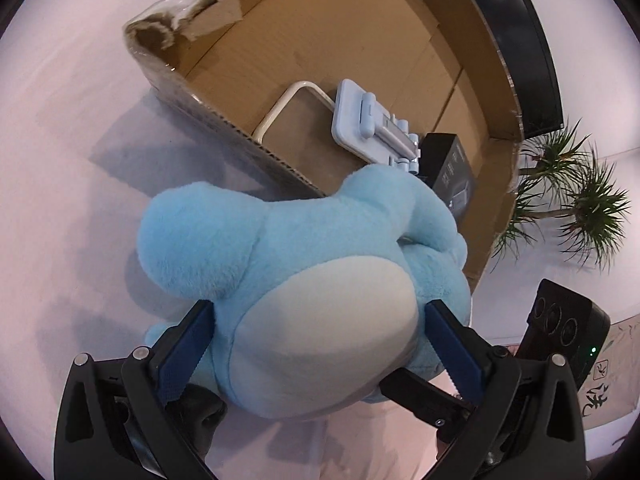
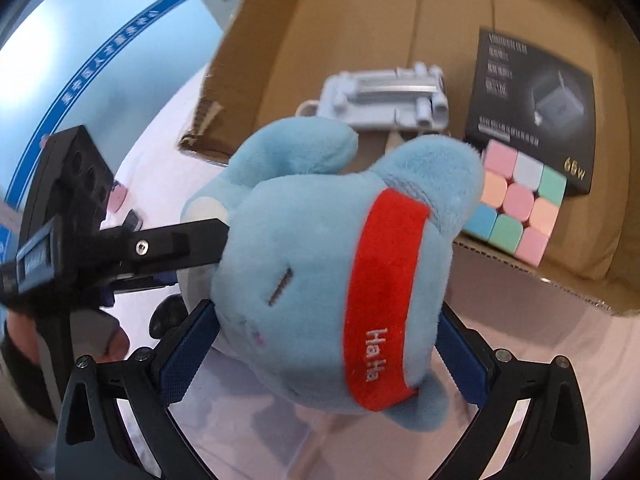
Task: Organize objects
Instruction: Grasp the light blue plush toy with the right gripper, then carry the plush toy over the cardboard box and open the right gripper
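Observation:
A light blue plush toy (image 1: 304, 280) with a cream belly is held by both grippers over the white table, just in front of the open cardboard box (image 1: 360, 40). My left gripper (image 1: 316, 336) is shut on its belly end. My right gripper (image 2: 328, 344) is shut on its head (image 2: 320, 280), which wears a red "Ha Ha" band (image 2: 384, 288). The left gripper's black body (image 2: 80, 232) shows at the left of the right wrist view. The right gripper's body (image 1: 560, 328) shows at the right of the left wrist view.
Inside the box (image 2: 360, 20) lie a pale blue folding stand (image 2: 384, 96), a black "65W" charger carton (image 2: 528, 104), a pastel puzzle cube (image 2: 516, 204) and a white handle-shaped part (image 1: 280, 108). A small green plant (image 1: 572, 200) stands right of the box.

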`<state>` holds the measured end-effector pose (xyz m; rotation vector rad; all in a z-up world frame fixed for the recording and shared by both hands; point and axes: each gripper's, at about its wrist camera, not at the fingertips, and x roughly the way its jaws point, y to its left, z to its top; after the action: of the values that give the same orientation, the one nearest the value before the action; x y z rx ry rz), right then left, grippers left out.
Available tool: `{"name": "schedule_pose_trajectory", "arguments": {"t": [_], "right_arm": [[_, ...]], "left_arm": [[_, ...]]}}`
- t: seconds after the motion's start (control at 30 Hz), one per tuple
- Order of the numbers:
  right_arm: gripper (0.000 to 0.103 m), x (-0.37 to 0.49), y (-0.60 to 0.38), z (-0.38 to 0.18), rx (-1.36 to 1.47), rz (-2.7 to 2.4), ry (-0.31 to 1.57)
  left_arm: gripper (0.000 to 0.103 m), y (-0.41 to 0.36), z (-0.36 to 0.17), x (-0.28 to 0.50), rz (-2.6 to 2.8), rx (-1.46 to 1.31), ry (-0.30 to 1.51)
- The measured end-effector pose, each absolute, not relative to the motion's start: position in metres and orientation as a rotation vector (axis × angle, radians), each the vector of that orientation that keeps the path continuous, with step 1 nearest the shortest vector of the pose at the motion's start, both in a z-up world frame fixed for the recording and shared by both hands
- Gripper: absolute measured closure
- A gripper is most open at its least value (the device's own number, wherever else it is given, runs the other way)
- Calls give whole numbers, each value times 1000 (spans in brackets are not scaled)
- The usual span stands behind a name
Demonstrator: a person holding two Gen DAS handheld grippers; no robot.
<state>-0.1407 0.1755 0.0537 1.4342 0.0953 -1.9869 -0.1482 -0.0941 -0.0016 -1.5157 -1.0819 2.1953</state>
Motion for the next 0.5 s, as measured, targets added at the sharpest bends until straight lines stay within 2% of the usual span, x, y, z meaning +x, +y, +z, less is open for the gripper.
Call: {"name": "schedule_pose_trajectory", "arguments": {"t": [0.23,0.4,0.5], "right_arm": [[0,-147,176,47,1456,-1939,49],[12,-145,177,57,1450,-1926,34],[13,-139,182,69,1426,-1953,4]], "left_arm": [[1,-94,-3,-151,2179,-1523,-1068],[1,-88,12,-148,2184,-1534,-1006],[1,-82,29,-143,2206,-1511,-966]]}}
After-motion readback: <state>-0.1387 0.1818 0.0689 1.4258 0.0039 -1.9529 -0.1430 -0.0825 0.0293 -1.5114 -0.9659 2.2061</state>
